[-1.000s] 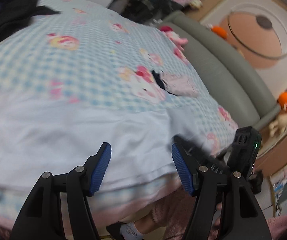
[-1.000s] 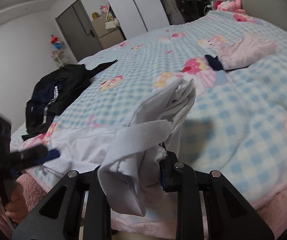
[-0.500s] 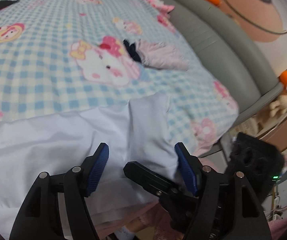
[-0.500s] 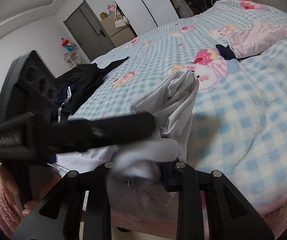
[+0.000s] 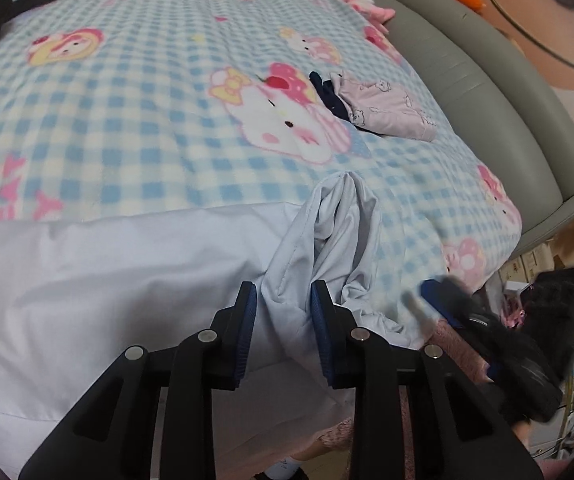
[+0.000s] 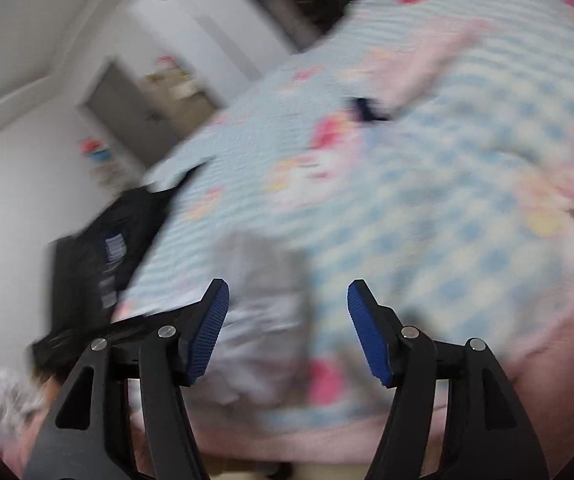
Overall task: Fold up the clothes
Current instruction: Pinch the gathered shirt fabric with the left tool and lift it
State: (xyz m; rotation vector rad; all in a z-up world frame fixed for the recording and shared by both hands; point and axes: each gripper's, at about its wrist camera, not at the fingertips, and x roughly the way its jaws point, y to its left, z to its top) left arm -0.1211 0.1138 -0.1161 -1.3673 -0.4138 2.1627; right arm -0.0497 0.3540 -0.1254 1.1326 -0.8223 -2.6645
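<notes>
The white garment (image 5: 107, 272) lies spread along the near edge of the checked blanket (image 5: 135, 120), one bunched fold rising toward the blanket's middle. The left gripper (image 5: 283, 320) pinches that fold, its 2 blue pads narrow around the cloth. The right gripper (image 6: 287, 320) hangs wide, gripping nothing, over the blurred blanket. A pink garment (image 5: 387, 108) lies farther up the blanket, near the grey headboard (image 5: 487, 92).

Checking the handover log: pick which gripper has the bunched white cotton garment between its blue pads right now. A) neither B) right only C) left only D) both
C: in the left wrist view the left gripper pinches a bunched fold of the white cotton garment, while the right gripper is wide open with nothing between its pads.
</notes>
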